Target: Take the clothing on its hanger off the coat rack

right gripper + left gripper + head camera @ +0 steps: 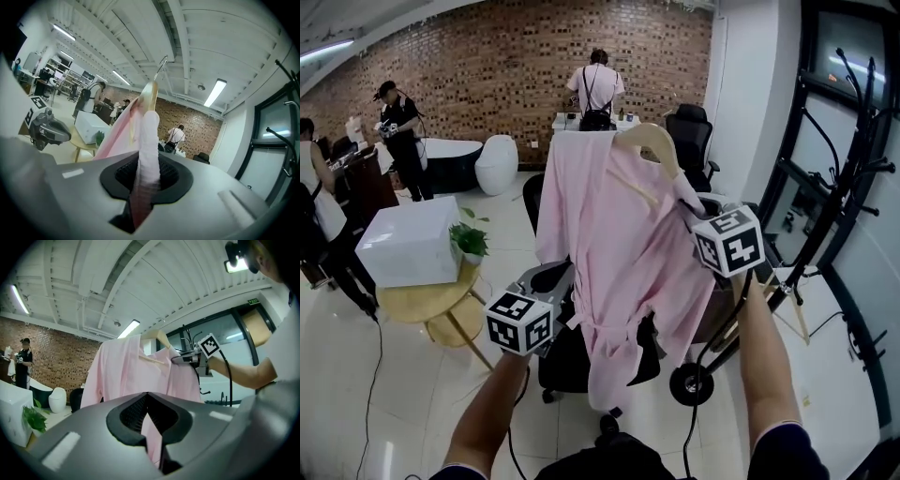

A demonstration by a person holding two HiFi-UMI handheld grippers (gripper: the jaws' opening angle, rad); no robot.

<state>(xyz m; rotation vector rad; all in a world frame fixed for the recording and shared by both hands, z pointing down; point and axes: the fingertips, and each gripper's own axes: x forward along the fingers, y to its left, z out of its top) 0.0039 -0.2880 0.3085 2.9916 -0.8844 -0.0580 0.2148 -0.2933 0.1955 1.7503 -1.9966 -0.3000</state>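
Observation:
A pink robe hangs on a pale wooden hanger, held in the air well left of the black coat rack. The hanger's metal hook is free, touching nothing. My right gripper is shut on the hanger's right shoulder through the pink cloth; in the right gripper view the cloth-covered arm runs up from between the jaws. My left gripper is lower and to the left, shut on the robe's side edge; pink fabric hangs between its jaws.
A black office chair stands right under the robe. To the left is a round wooden table bearing a white box and a small plant. Three people stand near the far brick wall. The rack's wheeled base is at my right.

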